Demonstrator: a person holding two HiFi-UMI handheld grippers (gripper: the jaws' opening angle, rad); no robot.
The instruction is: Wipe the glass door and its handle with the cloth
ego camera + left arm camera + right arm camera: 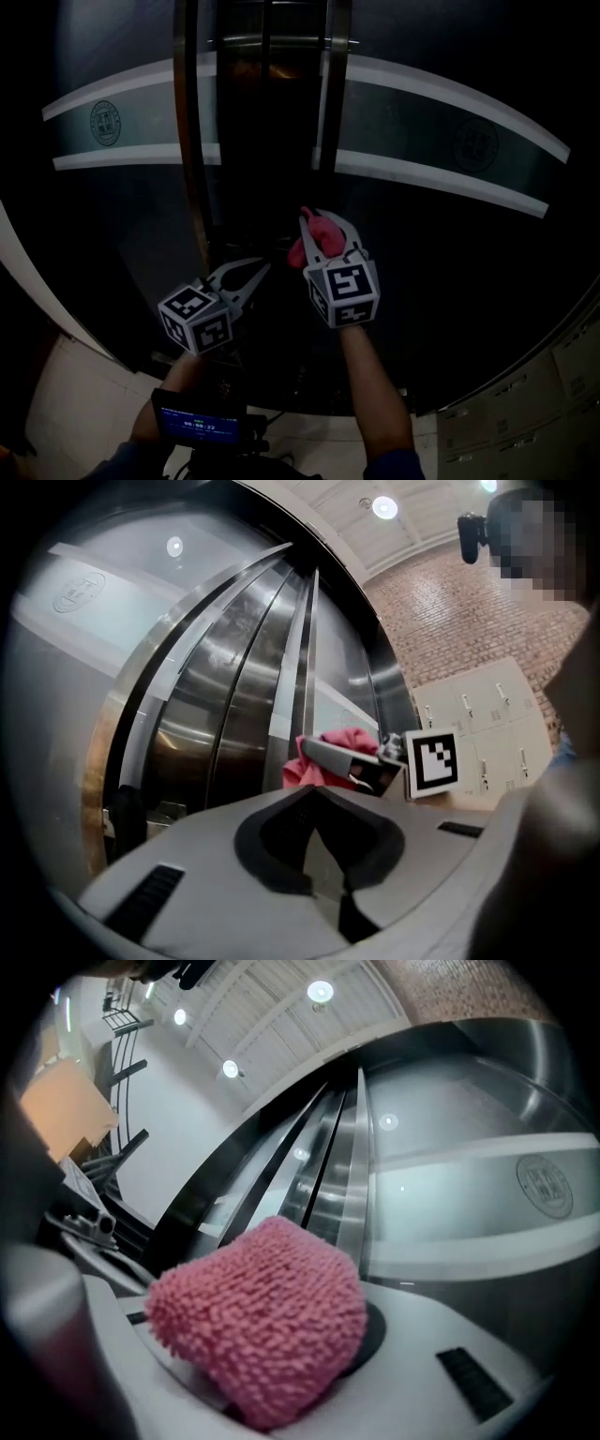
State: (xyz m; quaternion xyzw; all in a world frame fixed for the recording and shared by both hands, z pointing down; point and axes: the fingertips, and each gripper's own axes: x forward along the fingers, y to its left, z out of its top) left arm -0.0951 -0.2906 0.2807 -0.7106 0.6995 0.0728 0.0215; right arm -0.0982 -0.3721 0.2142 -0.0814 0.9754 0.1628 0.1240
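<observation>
A dark glass door [450,225] with white stripes fills the head view; its two upright metal handles [333,94] stand near the middle seam. My right gripper [317,225] is shut on a pink fluffy cloth [314,242] just below the right handle, close to the glass. In the right gripper view the cloth [262,1321] bulges between the jaws of the right gripper [272,1335], with the handle [352,1176] beyond. My left gripper [255,272] hangs lower left, shut and empty. From the left gripper [317,803] I see the cloth [337,742] and the right gripper [342,761].
Pale lockers [562,375] stand at the lower right, also seen in the left gripper view [478,714] below a brick wall [441,602]. A small device with a lit screen [202,422] sits at the bottom. Light floor tiles [75,403] lie at the lower left.
</observation>
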